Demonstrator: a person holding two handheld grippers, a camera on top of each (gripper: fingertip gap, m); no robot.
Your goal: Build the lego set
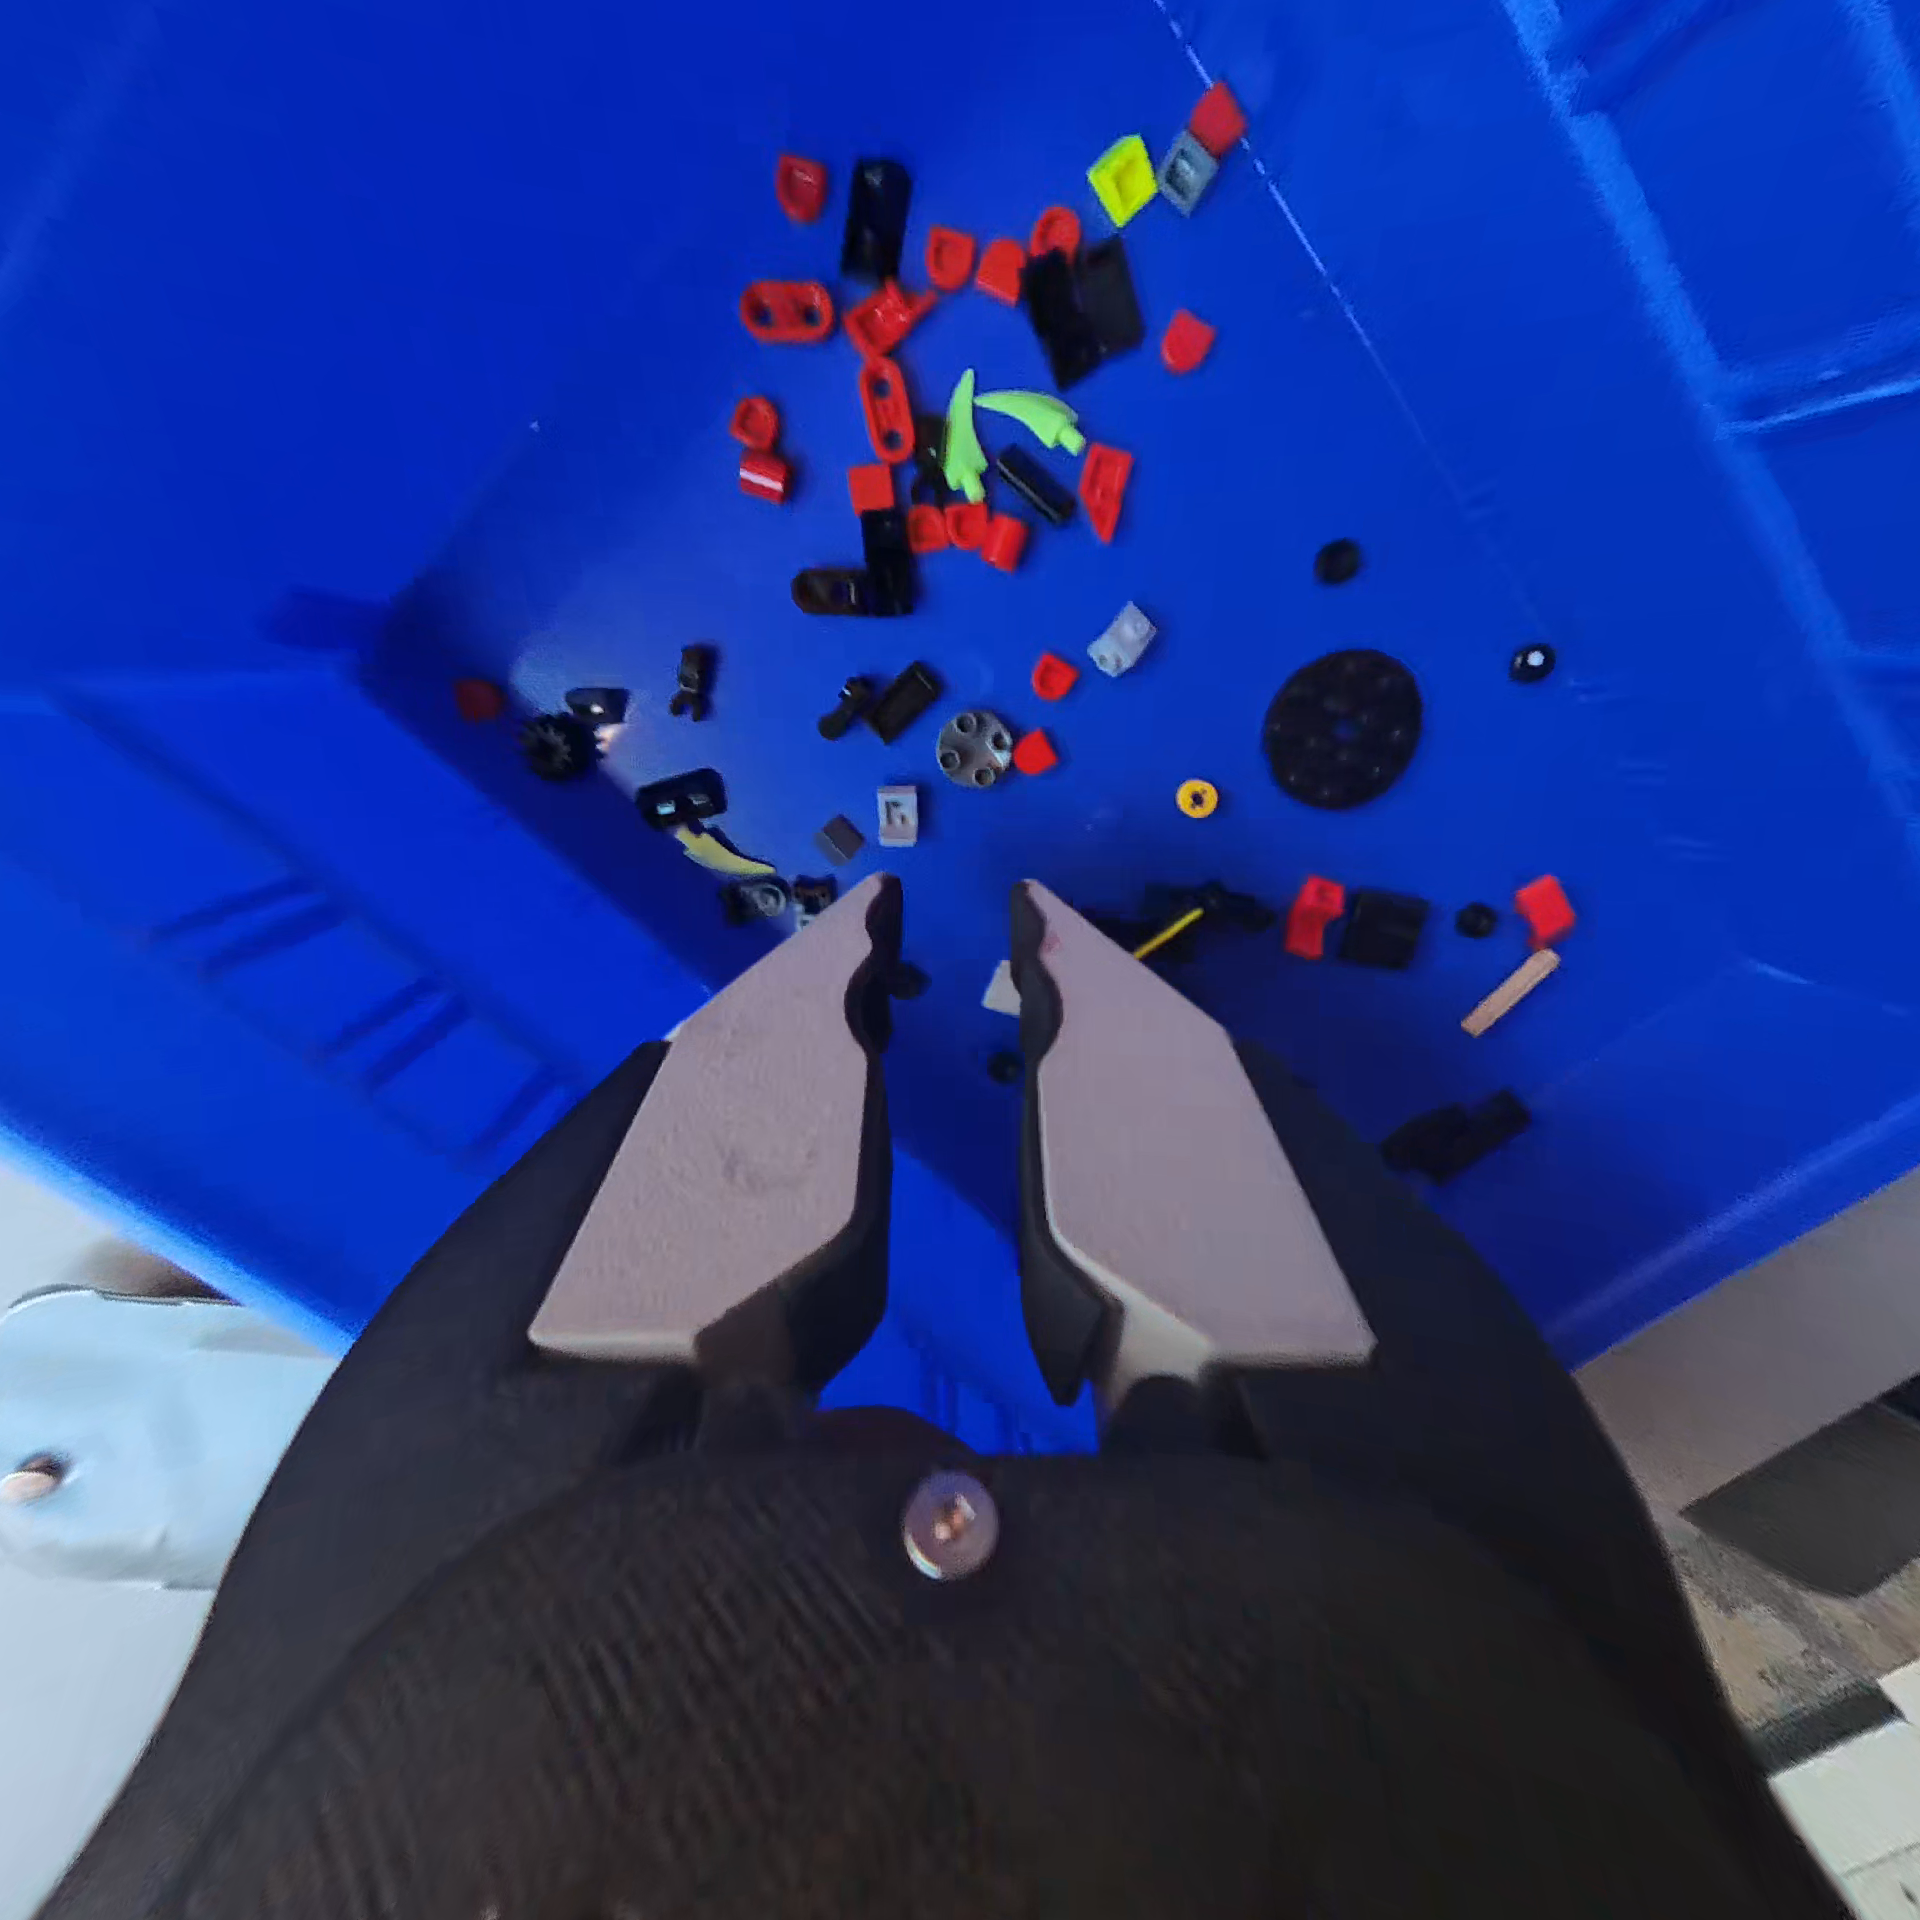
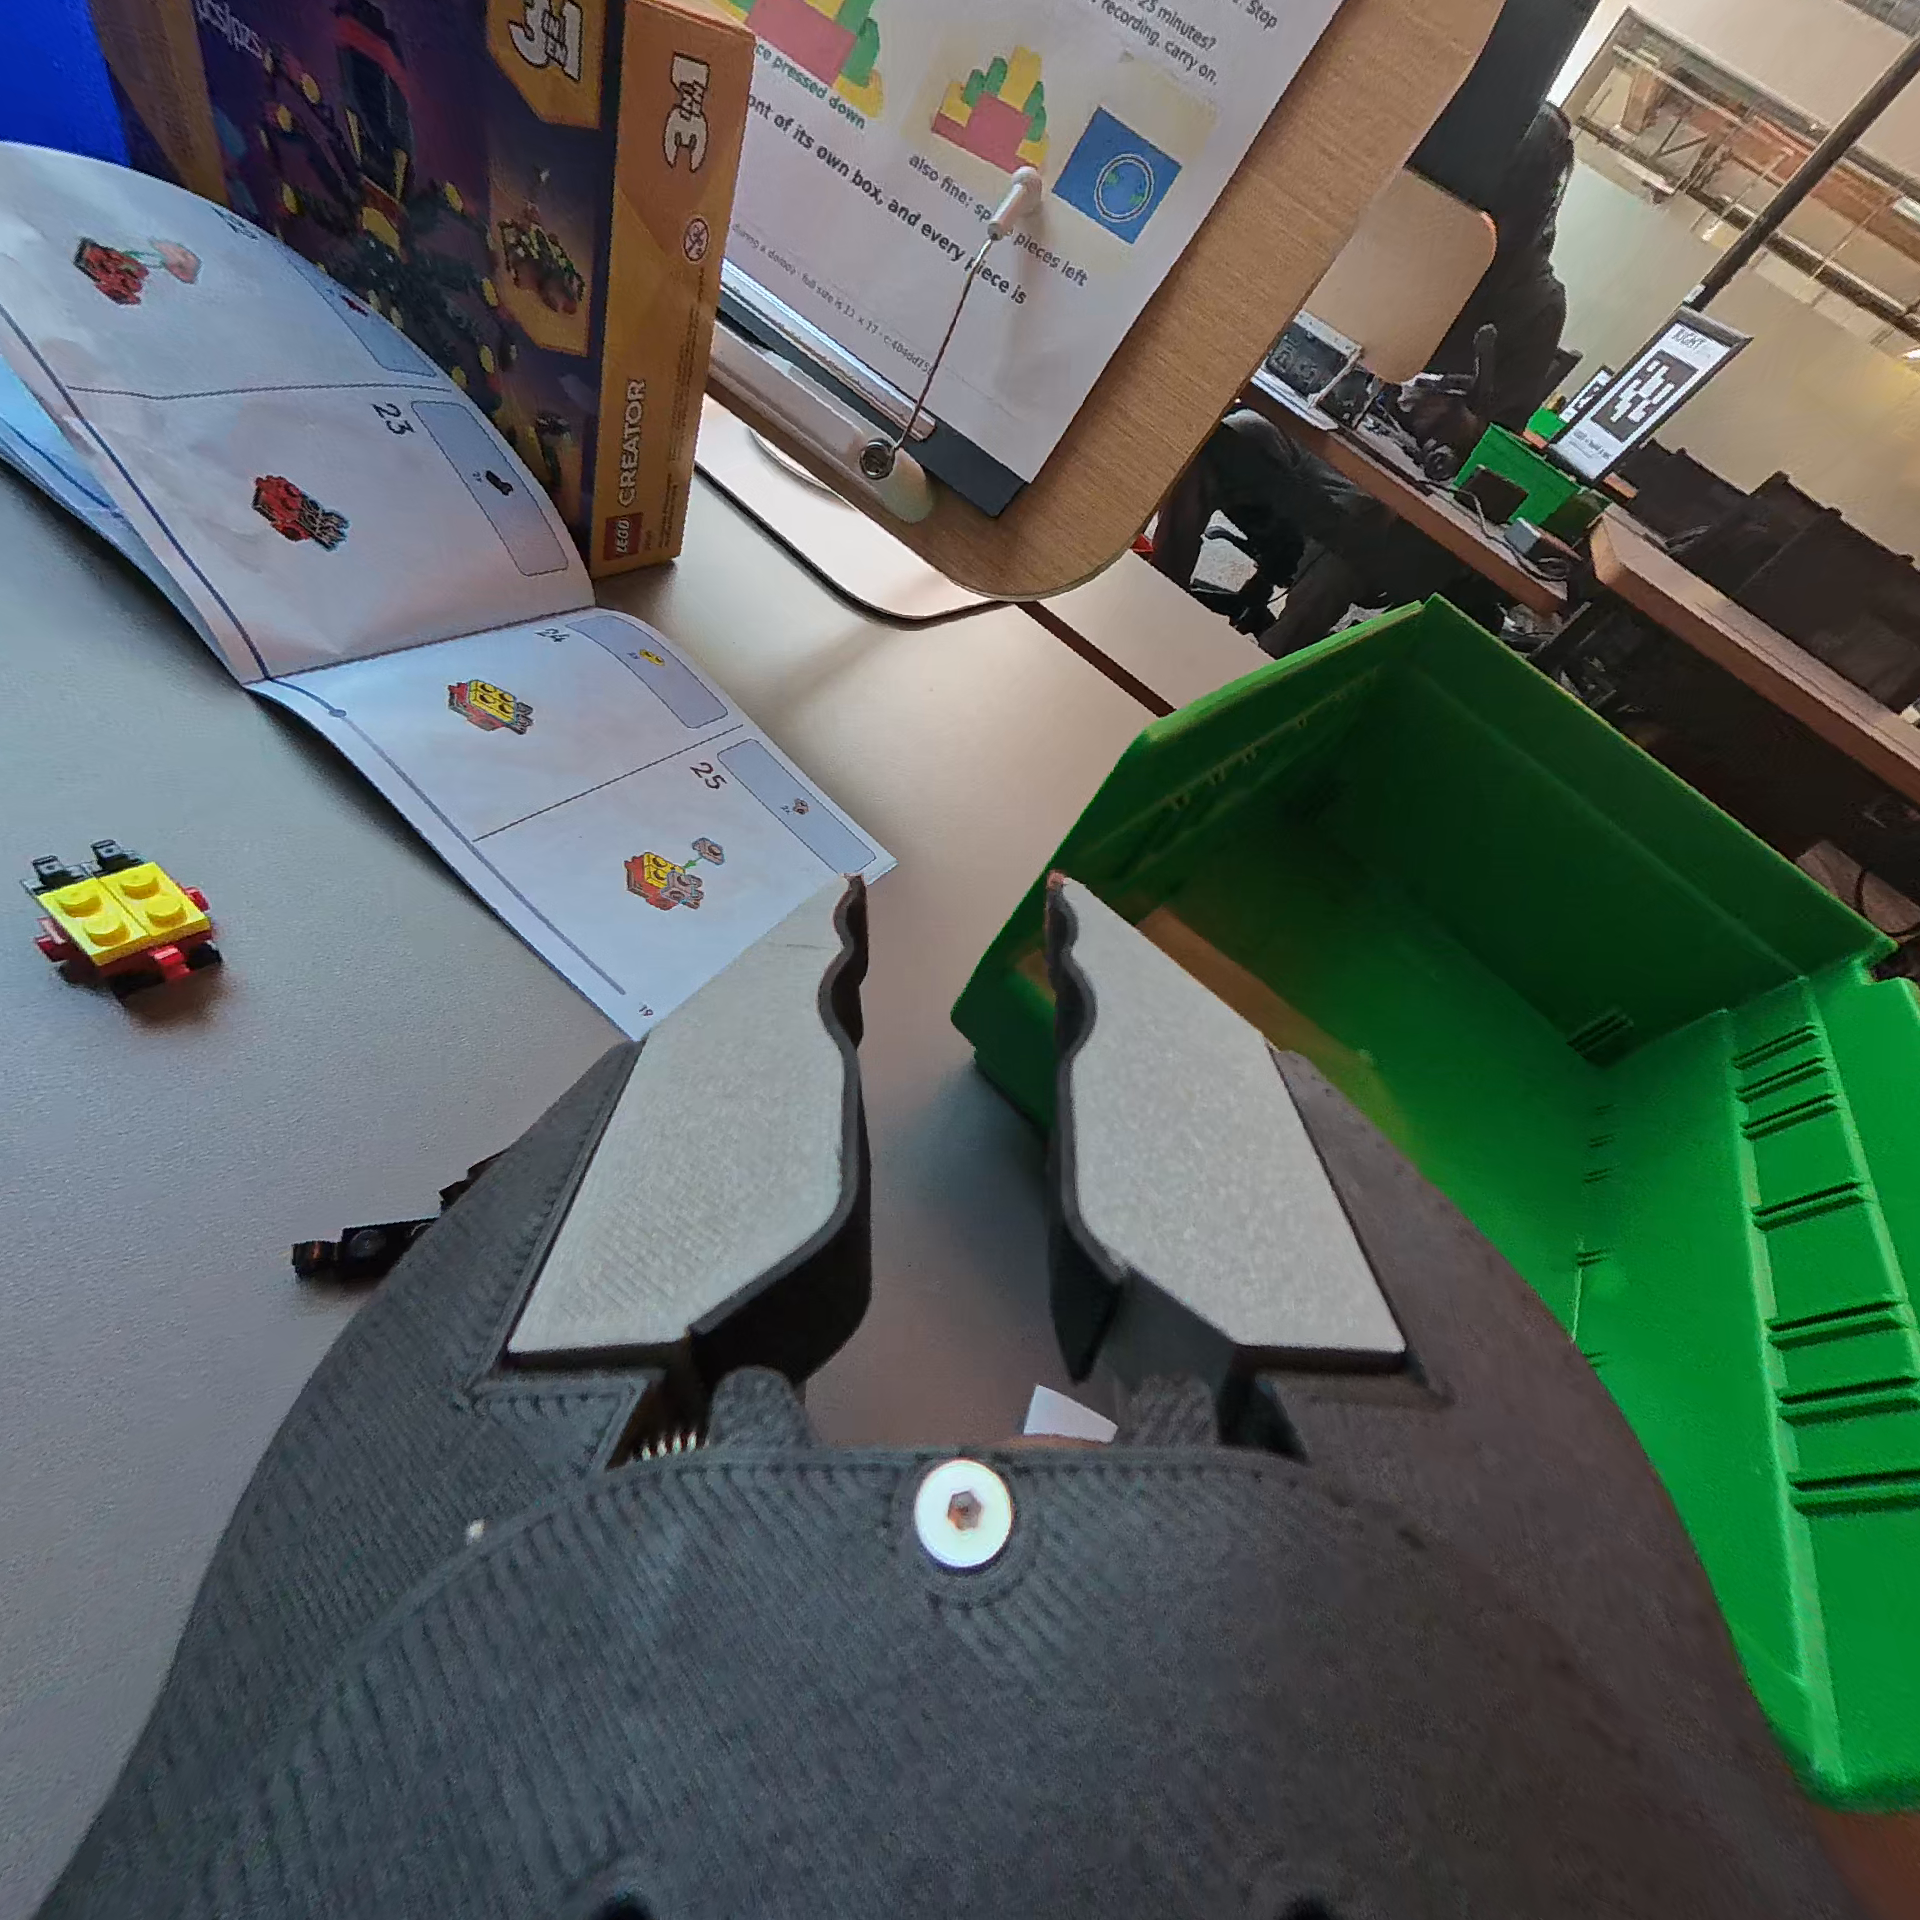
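Note:
My left gripper (image 1: 956, 899) is open and empty, held inside a blue bin (image 1: 260, 520) over its floor. Many loose lego pieces lie there: red ones (image 1: 883, 416), black ones, two lime green curved pieces (image 1: 997, 426), a black round plate (image 1: 1342, 729), a grey round piece (image 1: 974, 748) and a small yellow round piece (image 1: 1197, 798). My right gripper (image 2: 951, 899) is open and empty above the grey table (image 2: 260, 1091). A small yellow, red and black lego build (image 2: 120, 920) sits on the table at the left. An open instruction booklet (image 2: 468, 665) lies behind it.
An empty green bin (image 2: 1558, 987) stands right of my right gripper. The lego box (image 2: 520, 260) stands behind the booklet, next to a board with a printed sheet (image 2: 987, 208). A small black piece (image 2: 353, 1242) lies beside my right gripper. Other desks are at the far right. Tip to tip, the grippers are about 55 cm apart. The small yellow round piece (image 1: 1197, 798) is about 5 cm from my left fingertips and 50 cm from my right. My right tips are about 45 cm from the black round plate (image 1: 1342, 729), my left tips only 7 cm.

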